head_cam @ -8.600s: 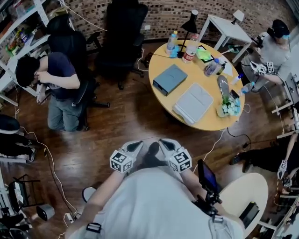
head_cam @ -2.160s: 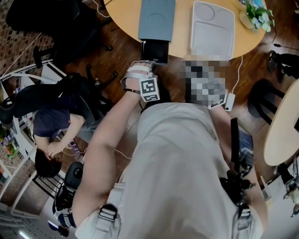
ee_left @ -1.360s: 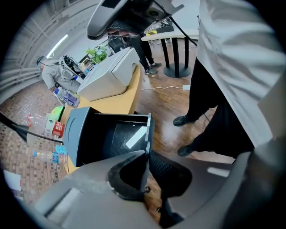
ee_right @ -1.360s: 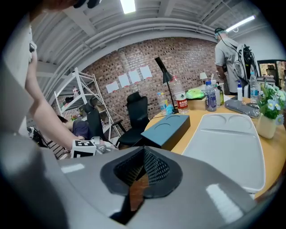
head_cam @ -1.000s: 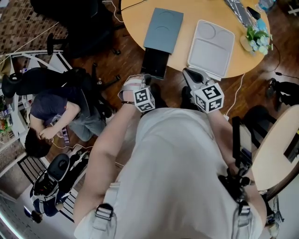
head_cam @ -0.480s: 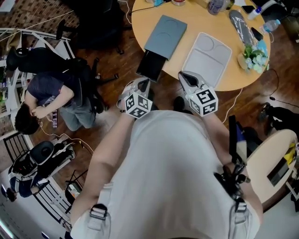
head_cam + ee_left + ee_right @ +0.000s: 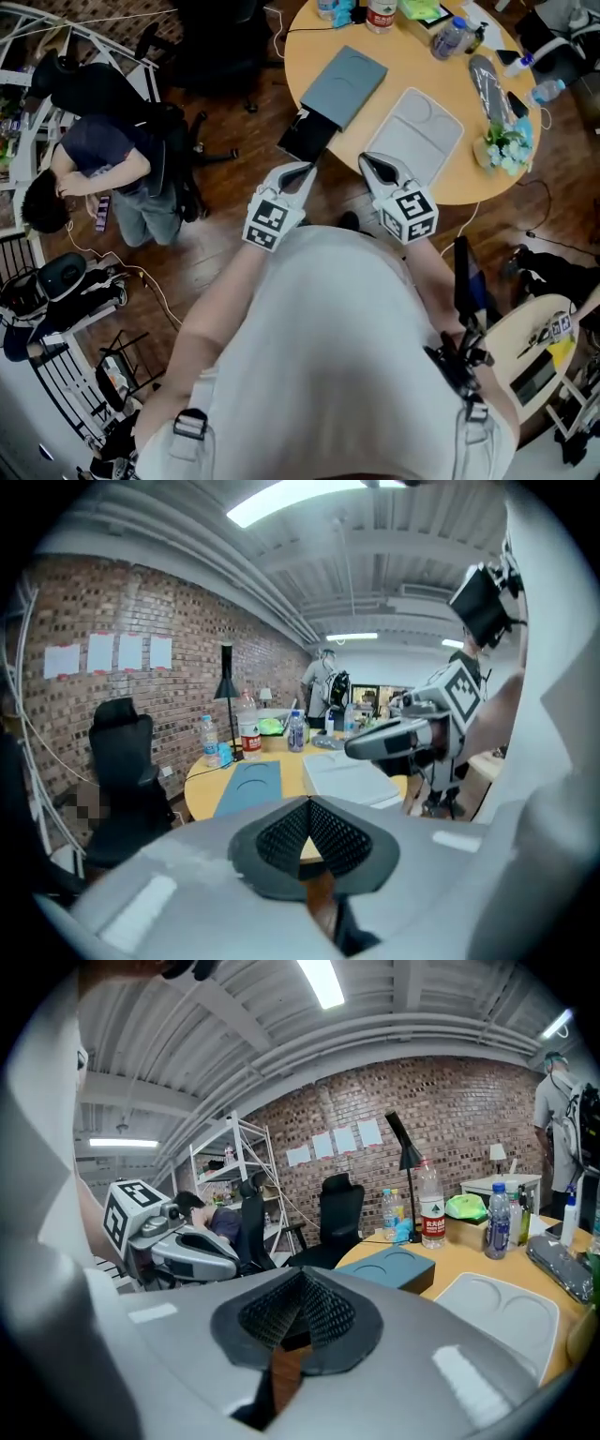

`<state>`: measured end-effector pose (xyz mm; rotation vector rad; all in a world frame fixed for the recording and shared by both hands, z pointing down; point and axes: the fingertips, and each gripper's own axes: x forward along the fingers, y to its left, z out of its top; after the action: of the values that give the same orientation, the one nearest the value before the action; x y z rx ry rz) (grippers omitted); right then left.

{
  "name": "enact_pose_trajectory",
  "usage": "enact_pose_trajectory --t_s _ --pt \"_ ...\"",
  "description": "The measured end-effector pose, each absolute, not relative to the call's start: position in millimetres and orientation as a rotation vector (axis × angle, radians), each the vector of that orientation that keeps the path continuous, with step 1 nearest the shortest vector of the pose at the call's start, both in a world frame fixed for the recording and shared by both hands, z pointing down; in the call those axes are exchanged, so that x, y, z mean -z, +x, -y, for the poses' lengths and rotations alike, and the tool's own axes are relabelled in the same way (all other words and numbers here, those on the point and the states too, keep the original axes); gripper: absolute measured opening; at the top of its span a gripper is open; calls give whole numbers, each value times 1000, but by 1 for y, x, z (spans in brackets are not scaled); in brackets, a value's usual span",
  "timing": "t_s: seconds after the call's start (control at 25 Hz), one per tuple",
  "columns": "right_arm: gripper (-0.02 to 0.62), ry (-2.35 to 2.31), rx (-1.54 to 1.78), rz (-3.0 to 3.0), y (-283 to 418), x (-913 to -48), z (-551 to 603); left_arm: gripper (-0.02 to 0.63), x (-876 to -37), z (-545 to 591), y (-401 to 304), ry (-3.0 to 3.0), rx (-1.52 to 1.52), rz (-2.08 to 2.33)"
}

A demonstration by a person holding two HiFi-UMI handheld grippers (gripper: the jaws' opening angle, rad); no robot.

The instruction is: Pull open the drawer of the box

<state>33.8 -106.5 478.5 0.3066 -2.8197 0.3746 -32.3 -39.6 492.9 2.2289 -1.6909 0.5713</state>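
Round wooden worktop (image 7: 309, 42). Blue-grey box (image 7: 343, 86) lies at its 9 o'clock; its dark drawer (image 7: 305, 138) stands out past the rim toward 7. Pale compartmented tray (image 7: 413, 136) at 6, near the box. Potted flowers (image 7: 506, 145) at 4. Dark oblong item (image 7: 487, 80) at 3. Upright bottles (image 7: 380, 11) at 12, and a single bottle (image 7: 450, 39) at 1.

Nothing legible shows. The red label (image 7: 432, 1210) on a bottle (image 7: 429, 1185) carries white print too small to read. Paper sheets (image 7: 336, 1141) on the brick wall (image 7: 450, 1110) look blank.
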Motion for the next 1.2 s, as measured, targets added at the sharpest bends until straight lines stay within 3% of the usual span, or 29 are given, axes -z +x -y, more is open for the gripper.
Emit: enact_pose_trajectory --t_s 0.16,0.4,1.2 --pt "8 245 -395 2884 24 -451 91 6 -471 34 -30 2274 -322 1665" --pt "8 209 -370 2899 17 -438 64 6 -461 19 -39 2287 -182 1668" --pt "8 274 -309 2863 -12 -433 25 6 -457 -12 -78 2317 -108 1615"
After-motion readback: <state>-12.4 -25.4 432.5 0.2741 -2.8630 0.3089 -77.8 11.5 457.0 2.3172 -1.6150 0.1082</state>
